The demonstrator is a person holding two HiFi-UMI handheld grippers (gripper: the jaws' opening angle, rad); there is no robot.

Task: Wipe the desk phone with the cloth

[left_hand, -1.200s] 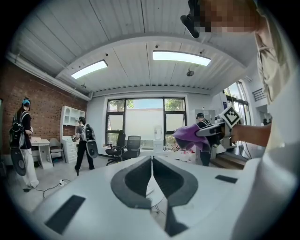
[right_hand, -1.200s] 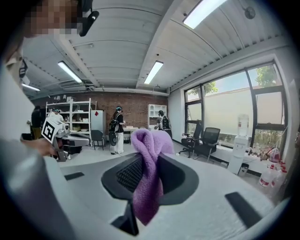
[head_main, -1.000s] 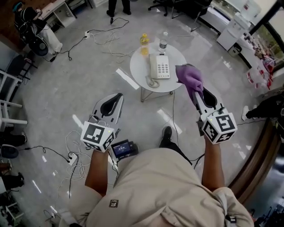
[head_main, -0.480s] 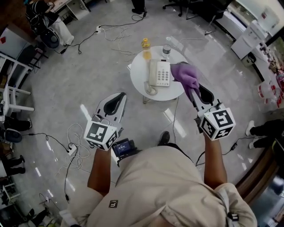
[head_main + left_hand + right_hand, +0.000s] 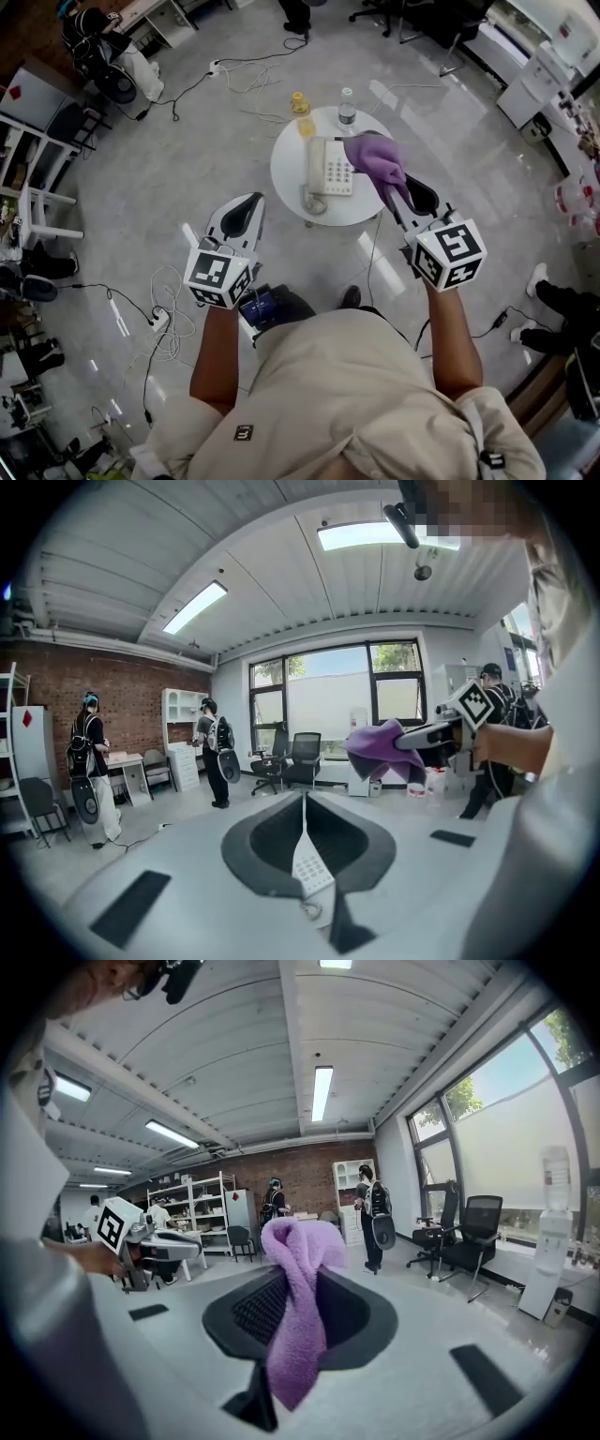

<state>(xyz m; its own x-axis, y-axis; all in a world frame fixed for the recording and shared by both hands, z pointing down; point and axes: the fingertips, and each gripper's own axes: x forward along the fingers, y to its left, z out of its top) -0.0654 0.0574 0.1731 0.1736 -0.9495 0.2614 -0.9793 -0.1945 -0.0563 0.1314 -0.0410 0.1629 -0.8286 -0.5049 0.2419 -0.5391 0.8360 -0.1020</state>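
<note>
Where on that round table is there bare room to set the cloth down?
Bare: the strip between the desk phone and the table's left rim, and the near rim right of the coiled cord. Crowded: the far edge, with the yellow bottle and water bottle. The cloth hides the right side.

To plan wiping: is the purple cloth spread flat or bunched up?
Bunched up: the purple cloth hangs as a twisted wad pinched in the right hand-held gripper.
</note>
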